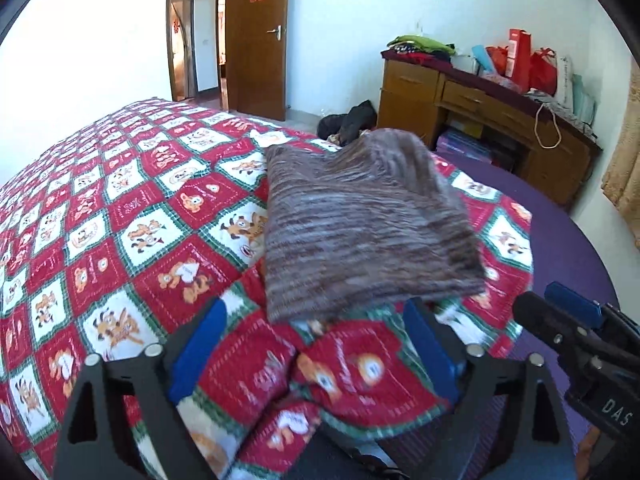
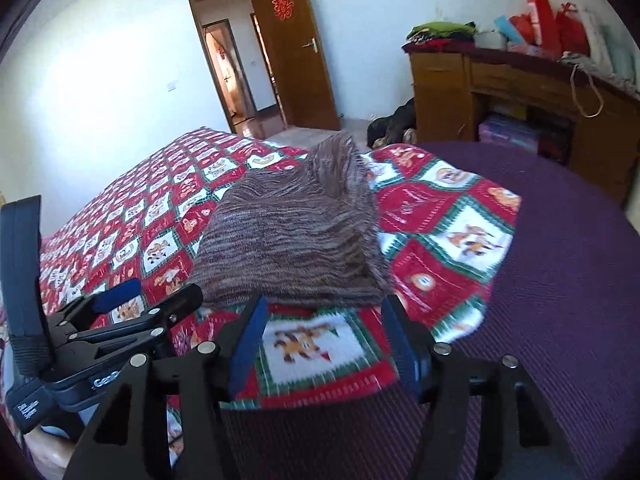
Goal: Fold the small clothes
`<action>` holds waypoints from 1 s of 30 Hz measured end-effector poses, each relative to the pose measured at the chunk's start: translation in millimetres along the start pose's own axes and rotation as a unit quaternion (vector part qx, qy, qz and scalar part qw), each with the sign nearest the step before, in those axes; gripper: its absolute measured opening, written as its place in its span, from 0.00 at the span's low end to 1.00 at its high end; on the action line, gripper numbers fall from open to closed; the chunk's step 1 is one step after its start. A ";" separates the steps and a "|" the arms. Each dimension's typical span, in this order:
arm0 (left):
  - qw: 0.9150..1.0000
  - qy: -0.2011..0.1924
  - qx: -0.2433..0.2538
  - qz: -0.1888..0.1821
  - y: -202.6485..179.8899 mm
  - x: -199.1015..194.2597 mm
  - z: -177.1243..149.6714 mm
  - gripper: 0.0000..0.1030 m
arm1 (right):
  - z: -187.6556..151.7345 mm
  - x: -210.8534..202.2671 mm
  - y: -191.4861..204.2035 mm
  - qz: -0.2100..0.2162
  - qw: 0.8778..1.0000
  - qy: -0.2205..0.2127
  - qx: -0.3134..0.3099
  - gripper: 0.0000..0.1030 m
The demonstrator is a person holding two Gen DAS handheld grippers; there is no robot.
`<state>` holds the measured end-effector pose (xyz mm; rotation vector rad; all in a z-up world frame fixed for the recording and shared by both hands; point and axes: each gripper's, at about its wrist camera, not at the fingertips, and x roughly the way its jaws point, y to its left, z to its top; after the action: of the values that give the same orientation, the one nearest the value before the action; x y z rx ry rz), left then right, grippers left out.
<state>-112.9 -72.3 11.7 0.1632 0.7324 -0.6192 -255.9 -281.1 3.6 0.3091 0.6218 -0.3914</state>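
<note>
A brown striped knitted garment (image 1: 360, 220) lies folded in a flat rectangle on the red, white and green cartoon quilt (image 1: 120, 208). It also shows in the right wrist view (image 2: 296, 240). My left gripper (image 1: 316, 344) is open and empty, just short of the garment's near edge. My right gripper (image 2: 324, 340) is open and empty, also just before that edge. The right gripper shows at the right in the left wrist view (image 1: 568, 316). The left gripper shows at the left in the right wrist view (image 2: 132, 300).
The quilt (image 2: 440, 240) covers part of a bed with a purple sheet (image 2: 560, 280). A wooden desk (image 1: 480, 120) with bags and folded clothes stands at the far right. A dark heap (image 1: 348, 120) lies on the floor by an open wooden door (image 1: 256, 40).
</note>
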 end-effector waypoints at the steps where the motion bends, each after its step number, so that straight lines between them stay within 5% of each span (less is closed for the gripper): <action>1: 1.000 0.003 -0.002 -0.006 -2.3 -3.1 -3.0 0.91 | -2.7 -4.2 -0.5 -0.006 1.000 0.001 0.000 0.60; 5: 1.000 0.000 0.005 -0.019 -11.0 -15.1 -10.1 0.91 | -3.5 -17.9 -6.1 -0.018 1.000 -0.010 0.024 0.62; 12: 0.998 -0.061 -0.002 -0.017 -15.4 -60.6 -8.0 0.98 | 10.0 -49.0 -8.3 -0.040 0.996 -0.068 0.048 0.69; 19: 0.984 -0.168 -0.002 0.049 -15.7 -116.2 1.6 1.00 | 16.7 -86.6 1.7 -0.051 0.989 -0.139 0.030 0.76; 30: 0.974 -0.215 -0.007 0.075 -12.6 -138.0 7.2 1.00 | 39.3 -133.0 24.7 -0.041 0.972 -0.229 0.012 0.84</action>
<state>-195.5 -20.1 110.2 0.0657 0.3026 -0.4819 -324.3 -240.2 119.8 0.2063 0.1770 -0.5298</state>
